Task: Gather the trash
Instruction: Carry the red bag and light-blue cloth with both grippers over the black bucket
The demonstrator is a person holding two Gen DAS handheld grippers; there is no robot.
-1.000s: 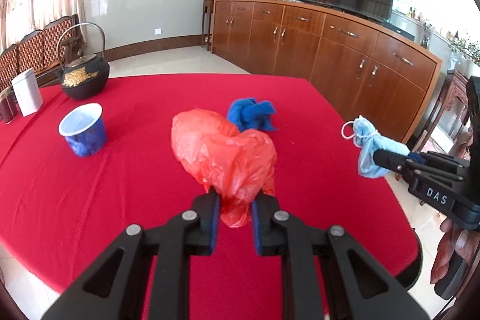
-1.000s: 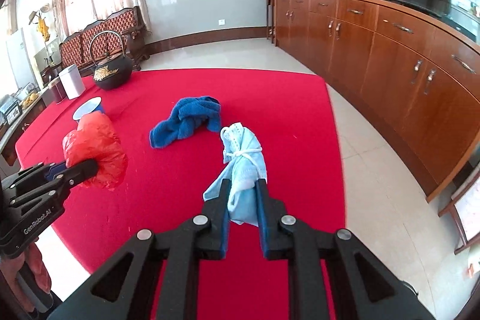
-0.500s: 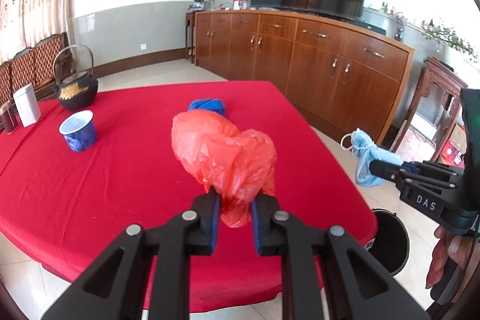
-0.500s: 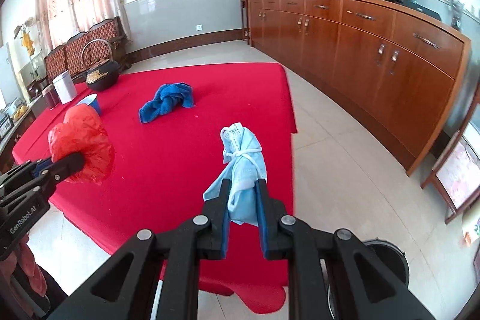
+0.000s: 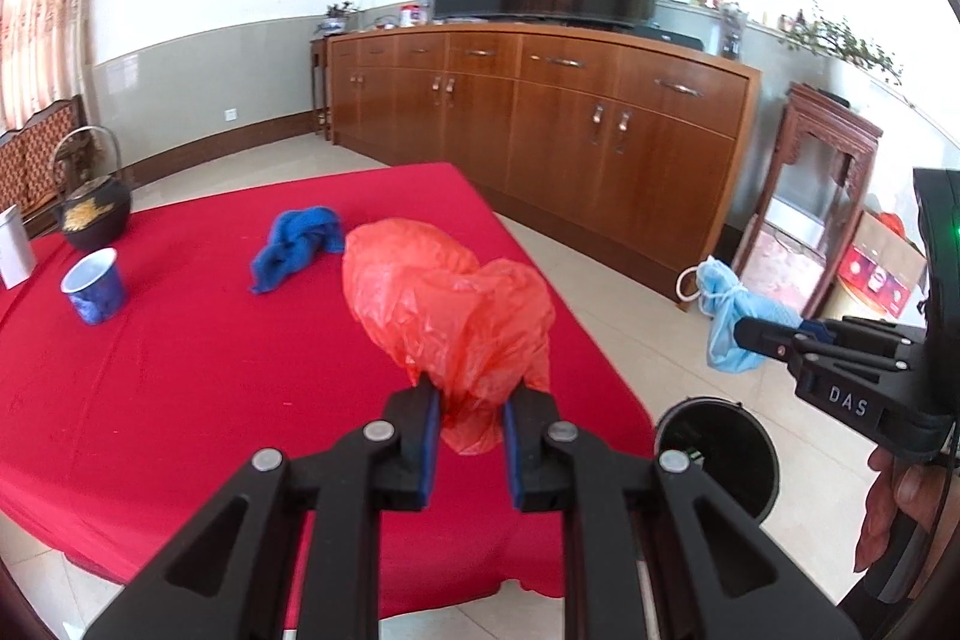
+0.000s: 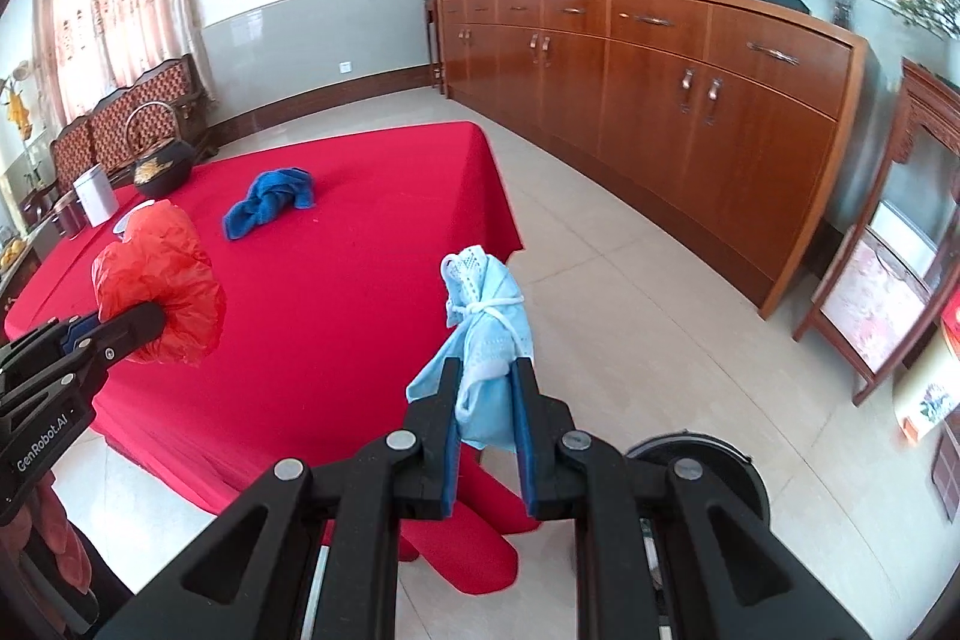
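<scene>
Past the table's edge (image 6: 504, 220), the right gripper (image 6: 489, 436) pinches a blue mask (image 6: 489, 334) over open floor (bin (image 6: 732, 466) below); the left gripper (image 5: 468, 436) clamps a red bag (image 5: 450, 310).

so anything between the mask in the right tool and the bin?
Nothing visible. The blue face mask hangs off the table's corner, over bare floor; the black bin sits on the floor just below and right, its mouth partly hidden by the right tool.
</scene>
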